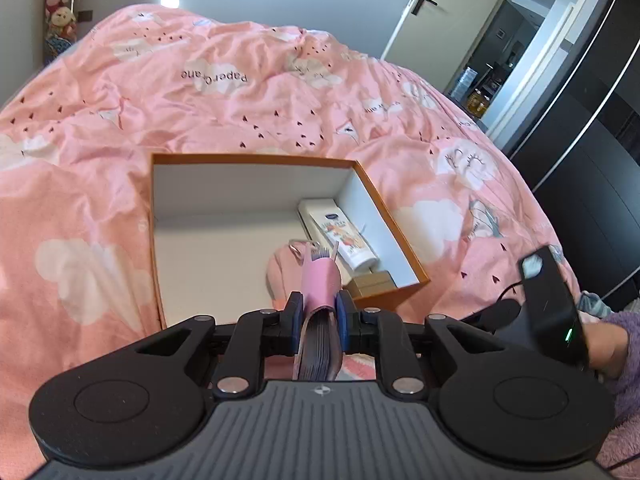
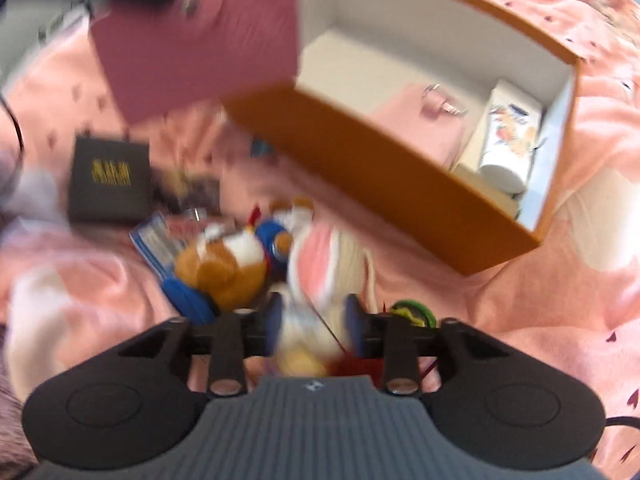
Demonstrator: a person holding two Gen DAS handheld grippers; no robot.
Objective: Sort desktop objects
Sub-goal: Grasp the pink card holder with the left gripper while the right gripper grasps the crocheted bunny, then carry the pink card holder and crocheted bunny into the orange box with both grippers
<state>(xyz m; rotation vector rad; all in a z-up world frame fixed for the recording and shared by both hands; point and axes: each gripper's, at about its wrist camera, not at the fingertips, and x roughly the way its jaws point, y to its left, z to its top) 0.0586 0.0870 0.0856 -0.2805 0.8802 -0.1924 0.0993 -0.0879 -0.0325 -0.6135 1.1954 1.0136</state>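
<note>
The left gripper (image 1: 318,312) is clamped on a pink notebook (image 1: 319,288), held edge-up above the near rim of the orange box (image 1: 256,159). Inside, a lotion tube (image 1: 340,236) lies against the right wall with a pink pouch (image 2: 416,120) beside it, and bare white floor spreads to the left. The right gripper (image 2: 314,320) grips a blurred white-and-pink plush toy (image 2: 320,264) just outside the box's near wall, beside a brown plush (image 2: 224,268) and a black box (image 2: 108,180) on the pink duvet (image 1: 240,92).

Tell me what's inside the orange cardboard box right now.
Inside the orange cardboard box: a white lotion tube, a pink pouch and small tan boxes. The near wall hides the rest.
</note>
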